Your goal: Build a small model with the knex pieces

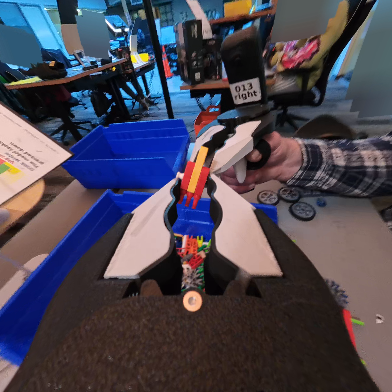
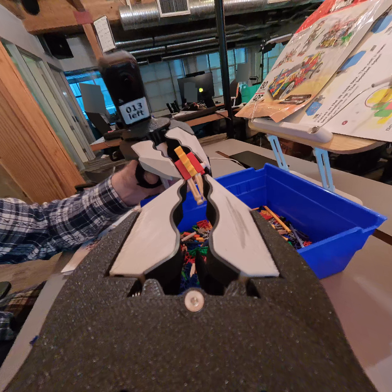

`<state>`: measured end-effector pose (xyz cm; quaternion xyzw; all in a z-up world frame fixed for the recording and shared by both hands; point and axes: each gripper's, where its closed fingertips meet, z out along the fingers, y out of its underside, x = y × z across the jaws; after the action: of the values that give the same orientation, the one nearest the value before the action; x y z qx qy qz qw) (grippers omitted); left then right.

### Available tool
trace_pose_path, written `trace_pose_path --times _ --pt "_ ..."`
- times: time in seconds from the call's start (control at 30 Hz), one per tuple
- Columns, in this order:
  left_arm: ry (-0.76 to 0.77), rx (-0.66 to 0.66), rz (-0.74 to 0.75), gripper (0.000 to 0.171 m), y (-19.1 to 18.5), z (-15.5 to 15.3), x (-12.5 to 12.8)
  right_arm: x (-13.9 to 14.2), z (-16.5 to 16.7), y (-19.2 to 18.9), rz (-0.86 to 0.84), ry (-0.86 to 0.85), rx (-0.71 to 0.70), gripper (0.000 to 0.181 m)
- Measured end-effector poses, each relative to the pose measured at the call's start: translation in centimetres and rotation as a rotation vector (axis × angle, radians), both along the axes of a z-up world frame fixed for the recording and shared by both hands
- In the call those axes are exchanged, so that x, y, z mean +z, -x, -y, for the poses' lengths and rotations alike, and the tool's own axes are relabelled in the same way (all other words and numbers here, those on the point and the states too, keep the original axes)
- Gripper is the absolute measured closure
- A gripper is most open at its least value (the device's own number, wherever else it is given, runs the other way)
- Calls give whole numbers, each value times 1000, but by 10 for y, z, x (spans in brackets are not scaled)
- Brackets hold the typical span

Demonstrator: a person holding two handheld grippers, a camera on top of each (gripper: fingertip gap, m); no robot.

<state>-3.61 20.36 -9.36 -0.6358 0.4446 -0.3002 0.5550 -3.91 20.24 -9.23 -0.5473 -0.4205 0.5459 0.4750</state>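
1. A small red and yellow toy assembly (image 1: 195, 176) is held in the air between the two grippers, above the near blue bin (image 1: 63, 265).
2. The assembly is made of red blocks with a yellow bar (image 2: 184, 158) running along the middle; red pegs stick out at one end in the left wrist view, and pale rods (image 2: 197, 188) at the other end in the right wrist view.
3. The left gripper (image 1: 192, 180) is seen clamped on the red blocks, fingertips pressed to both sides.
4. The right gripper (image 2: 195, 180) is closed in on the same assembly at the pale rod end; its tips sit against the rods and the red blocks.
5. Each gripper is seen from the other's view, facing it tip to tip, held by a hand (image 1: 273, 157) in a plaid sleeve (image 1: 343, 165).
6. The near blue bin is filled with a heap of mixed coloured plastic pieces (image 2: 195, 237).
7. A second blue bin (image 1: 131, 152) is seen behind it in the left wrist view; its contents cannot be told.
8. Loose black wheels (image 1: 297, 201) lie on the grey table (image 1: 318, 265) to the right of the bins.
9. A printed instruction sheet (image 2: 318, 63) is propped on a tilted stand (image 2: 297, 131) beyond the near bin.
10. Desks and office chairs are seen blurred in the background.
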Motion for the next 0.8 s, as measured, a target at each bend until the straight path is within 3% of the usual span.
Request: trace_pose_path --times 0.2,0.37,0.7,0.8 --pt "38 -15 60 149 -1 2 9 9 3 -1 -82 120 57 166" --pt "206 -85 209 148 -4 4 14 16 4 -5 -101 18 24 165" --pt "291 -68 266 148 -5 3 21 19 0 -10 -42 -159 -84 160" --pt "317 -105 290 148 -6 9 25 23 4 -12 -77 -118 -38 168"
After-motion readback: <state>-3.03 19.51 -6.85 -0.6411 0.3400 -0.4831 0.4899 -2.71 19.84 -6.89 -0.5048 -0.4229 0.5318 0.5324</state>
